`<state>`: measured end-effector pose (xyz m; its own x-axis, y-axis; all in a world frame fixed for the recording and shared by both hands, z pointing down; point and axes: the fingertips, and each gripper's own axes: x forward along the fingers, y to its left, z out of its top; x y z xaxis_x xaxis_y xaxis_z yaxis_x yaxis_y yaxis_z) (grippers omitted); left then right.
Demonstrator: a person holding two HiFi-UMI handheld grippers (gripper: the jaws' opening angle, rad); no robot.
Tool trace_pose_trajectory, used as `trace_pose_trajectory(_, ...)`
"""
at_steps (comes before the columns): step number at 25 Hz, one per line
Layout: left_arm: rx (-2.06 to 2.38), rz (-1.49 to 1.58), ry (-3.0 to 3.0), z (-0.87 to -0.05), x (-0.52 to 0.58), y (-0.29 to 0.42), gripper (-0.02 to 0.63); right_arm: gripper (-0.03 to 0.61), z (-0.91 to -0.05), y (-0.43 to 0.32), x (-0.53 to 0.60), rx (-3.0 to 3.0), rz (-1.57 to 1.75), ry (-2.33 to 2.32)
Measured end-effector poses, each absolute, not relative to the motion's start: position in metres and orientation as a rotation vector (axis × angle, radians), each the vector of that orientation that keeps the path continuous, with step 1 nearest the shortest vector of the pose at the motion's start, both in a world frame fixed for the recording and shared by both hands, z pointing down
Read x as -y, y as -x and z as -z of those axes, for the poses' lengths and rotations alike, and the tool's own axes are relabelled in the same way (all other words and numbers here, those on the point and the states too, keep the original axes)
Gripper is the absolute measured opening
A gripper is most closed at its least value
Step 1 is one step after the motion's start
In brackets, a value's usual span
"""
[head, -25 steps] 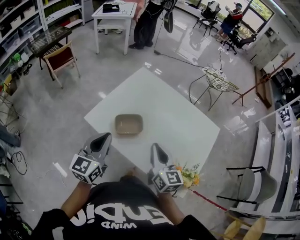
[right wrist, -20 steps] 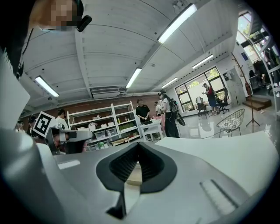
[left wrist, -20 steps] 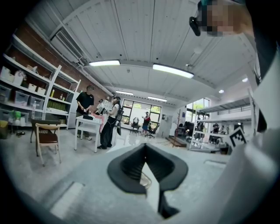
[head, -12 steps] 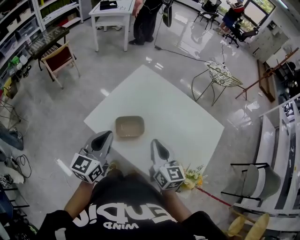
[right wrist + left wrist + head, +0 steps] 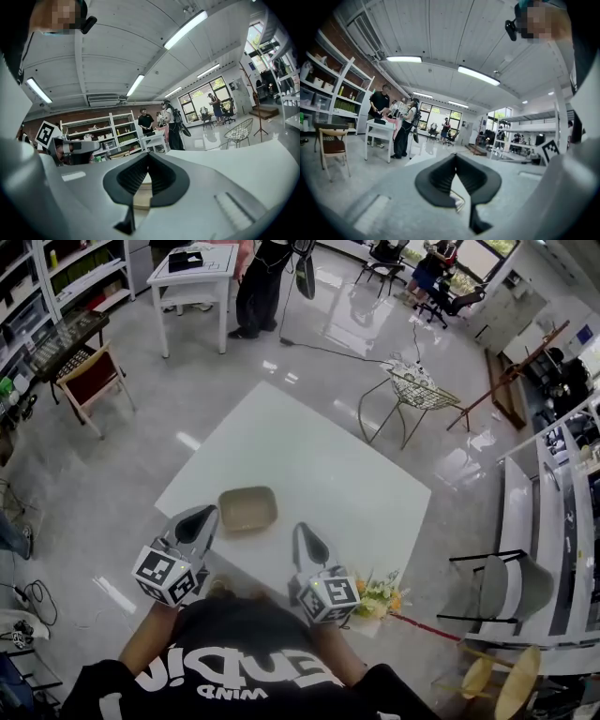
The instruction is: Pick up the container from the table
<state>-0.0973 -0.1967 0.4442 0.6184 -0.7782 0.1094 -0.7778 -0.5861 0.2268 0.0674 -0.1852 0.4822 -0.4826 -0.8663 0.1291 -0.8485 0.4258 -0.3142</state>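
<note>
A white square desk (image 5: 309, 446) stood on a glossy grey floor (image 5: 122, 474) in a wide workshop room. At the desk's near left corner, the left hand-held gripper (image 5: 202, 516) pointed ahead over the top. Its jaws were pressed together at the tips, with nothing gripped between them. The right hand-held gripper (image 5: 301, 532) reached in over the near edge, its jaws likewise closed tip to tip and empty. A bunch of yellow and white flowers (image 5: 379, 594) sat just beside that gripper's marker cube, at the desk's near right edge.

Between the two grippers and a little beyond their tips lay the shallow beige rectangular container with rounded corners (image 5: 247, 508). It rested flat on the desk with its open side up, touched by neither gripper and nearer the left one. In each gripper view part of it showed through the gap under the closed tips.

Past the desk's far right edge stood a white wire chair (image 5: 412, 395). Off to the left was a wooden chair with a red seat (image 5: 84, 381). Farthest back, a person in dark clothes (image 5: 258, 287) stood beside a small white table (image 5: 192, 268).
</note>
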Motion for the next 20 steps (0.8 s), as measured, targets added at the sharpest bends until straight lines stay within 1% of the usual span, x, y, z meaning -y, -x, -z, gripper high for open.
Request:
trace_pose_trajectory(4,1.245,-0.003,-2.588,-0.452,0.21,0.094,0.004,0.0,-0.483,-0.068,0.192,-2.59,0.505,1.597)
trace_pose_trajectory(5,1.236,0.001,-2.583,-0.452,0.213,0.092,0.024,0.0,-0.484,-0.069,0.194,-2.587,0.504,1.603)
trace_pose_trajectory(6,1.229,0.004,-2.58,-0.453,0.216,0.091,0.059,0.0,-0.484,-0.069,0.195,-2.587,0.503,1.606)
trace_pose_trajectory(9,1.221,0.013,-2.571,-0.455,0.221,0.091,0.074,0.0,-0.485,-0.07,0.199,-2.591,0.494,1.612)
trace_pose_trajectory(15,1.191,0.064,-2.552,-0.457,0.229,0.093,0.179,0.0,-0.487,-0.071,0.201,-2.576,0.499,1.627)
trace_pose_trajectory(20,1.196,0.041,-2.552,-0.466,0.233,0.09,0.274,0.0,-0.493,-0.071,0.2,-2.571,0.513,1.628)
